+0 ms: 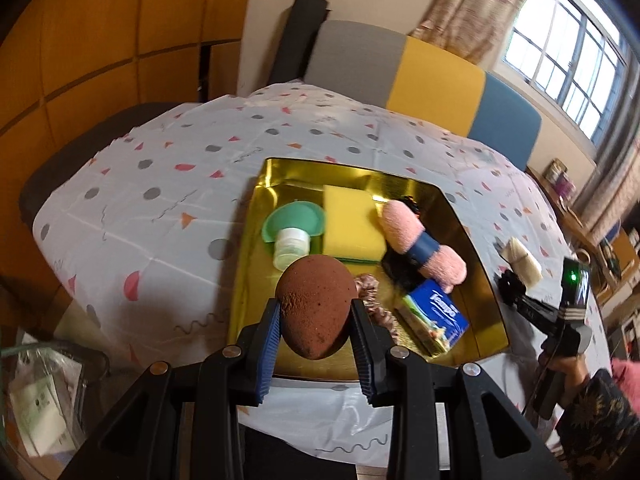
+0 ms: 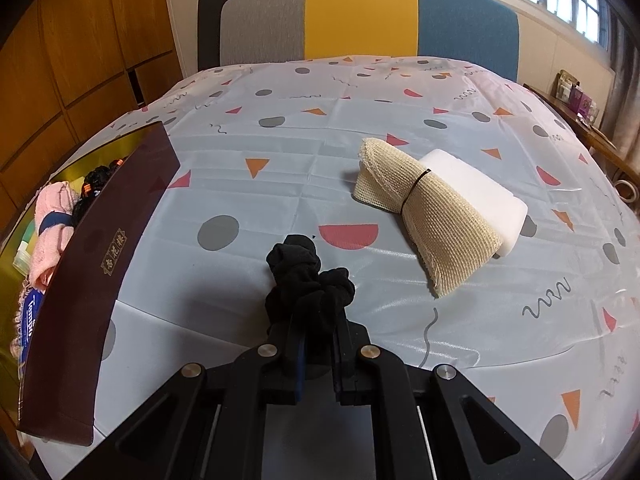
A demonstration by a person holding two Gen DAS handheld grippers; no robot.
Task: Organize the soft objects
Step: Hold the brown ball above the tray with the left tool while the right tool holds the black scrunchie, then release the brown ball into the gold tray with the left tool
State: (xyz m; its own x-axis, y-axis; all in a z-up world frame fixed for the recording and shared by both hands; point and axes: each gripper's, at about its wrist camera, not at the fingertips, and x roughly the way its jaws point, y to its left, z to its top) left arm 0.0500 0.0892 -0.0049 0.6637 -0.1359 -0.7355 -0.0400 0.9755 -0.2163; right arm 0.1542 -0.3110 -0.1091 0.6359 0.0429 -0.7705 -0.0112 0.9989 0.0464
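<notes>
My left gripper (image 1: 316, 316) is shut on a brown egg-shaped sponge (image 1: 316, 304) and holds it above the near edge of the gold tray (image 1: 256, 208). In the tray lie a yellow sponge (image 1: 352, 224), a pink rolled towel (image 1: 420, 240), a green puff with a small jar (image 1: 292, 228), a tissue pack (image 1: 436, 316) and a scrunchie (image 1: 376, 304). My right gripper (image 2: 318, 316) is shut on a black scrunchie (image 2: 308, 280) just above the tablecloth. A beige mesh roll (image 2: 424, 208) and a white sponge (image 2: 476, 192) lie on the table ahead of it.
The tray's dark outer wall (image 2: 92, 272) stands left of my right gripper. My right gripper (image 1: 516, 292) also shows in the left wrist view, right of the tray. A grey, yellow and blue chair back (image 2: 360, 20) stands behind the table. A clear bin (image 1: 44, 396) sits at lower left.
</notes>
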